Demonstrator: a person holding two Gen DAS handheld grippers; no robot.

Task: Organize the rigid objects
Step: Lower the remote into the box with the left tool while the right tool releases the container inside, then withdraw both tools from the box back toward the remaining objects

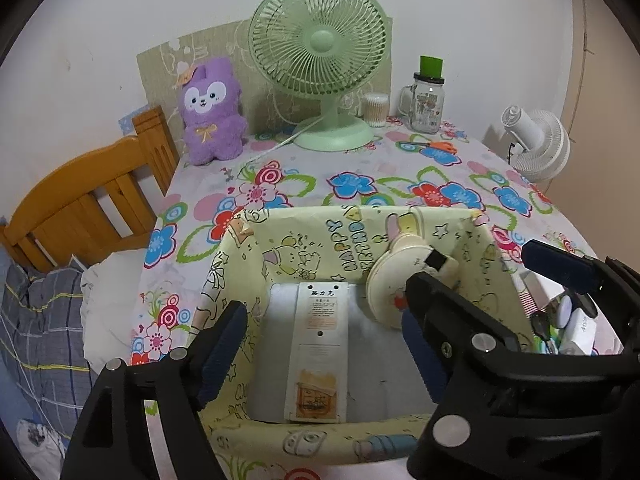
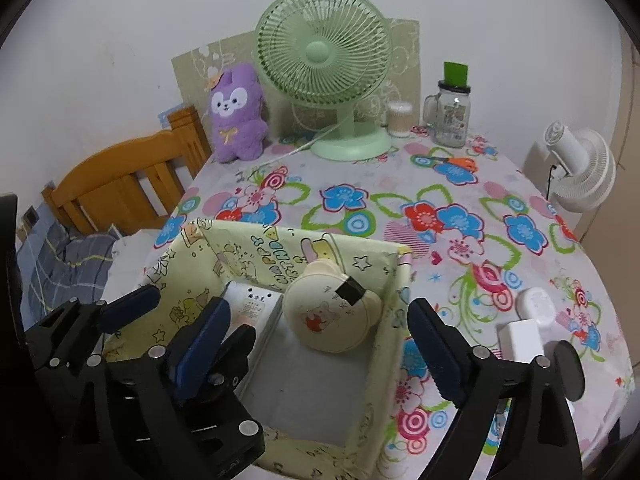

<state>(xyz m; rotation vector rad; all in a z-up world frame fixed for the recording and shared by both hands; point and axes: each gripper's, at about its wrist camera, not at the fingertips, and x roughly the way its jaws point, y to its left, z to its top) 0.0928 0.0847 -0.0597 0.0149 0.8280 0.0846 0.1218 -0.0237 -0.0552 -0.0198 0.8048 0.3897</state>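
Yellow box on surface holds flat panel, round fan. Left claw, right claw both released, empty. Drop step done; next: white items beside box.

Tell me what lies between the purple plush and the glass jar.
The green fan stands between the plush and the jar, with a cotton swab tub beside the jar; both wrist views show it.

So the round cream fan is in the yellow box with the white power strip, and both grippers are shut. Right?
Nearly. The round cream fan does lie in the yellow box beside the white power strip, but neither gripper is shut: the left gripper and right gripper both stand open and empty over the box, as each wrist view shows.
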